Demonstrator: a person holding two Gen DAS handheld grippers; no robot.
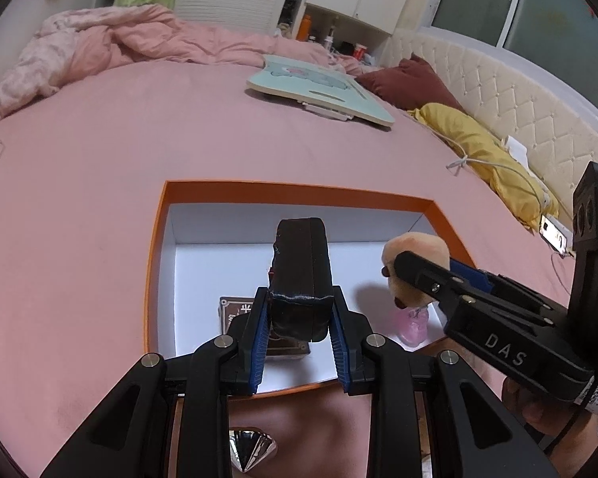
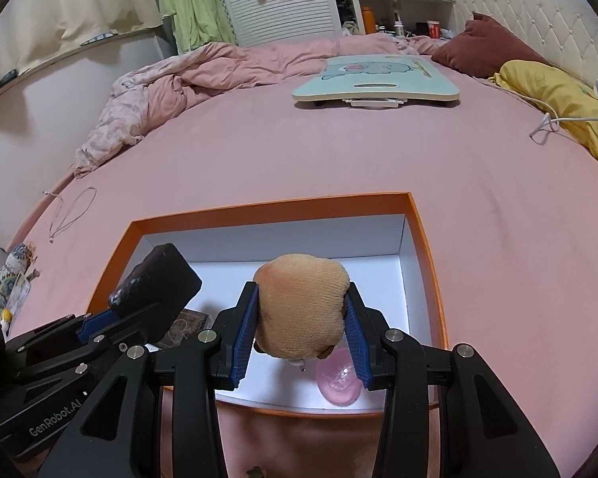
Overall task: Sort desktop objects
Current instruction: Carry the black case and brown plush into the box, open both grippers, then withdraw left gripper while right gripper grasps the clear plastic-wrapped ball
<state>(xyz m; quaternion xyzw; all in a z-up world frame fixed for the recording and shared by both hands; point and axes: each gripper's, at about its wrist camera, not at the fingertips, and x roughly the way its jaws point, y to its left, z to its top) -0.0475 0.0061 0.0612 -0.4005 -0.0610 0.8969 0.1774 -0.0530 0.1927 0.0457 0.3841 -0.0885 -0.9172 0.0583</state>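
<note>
Readable markings: two brand marks, both on gripper bodies

"DAS" in pale capitals on the side of the right gripper, seen from the left wrist view. "GenRobot.AI" in pale letters on the side of the left gripper, seen from the right wrist view. Brown card in the orange box carries print, too hidden to read. White sticker on right gripper: too small.

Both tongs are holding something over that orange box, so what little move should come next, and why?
Probably lower a little and let go. The left tongs grip a dark case and the right tongs grip a tan plush toy, both hanging inside the rim of the orange box, above its white floor. A patterned card and a pink thing already lie there.
</note>
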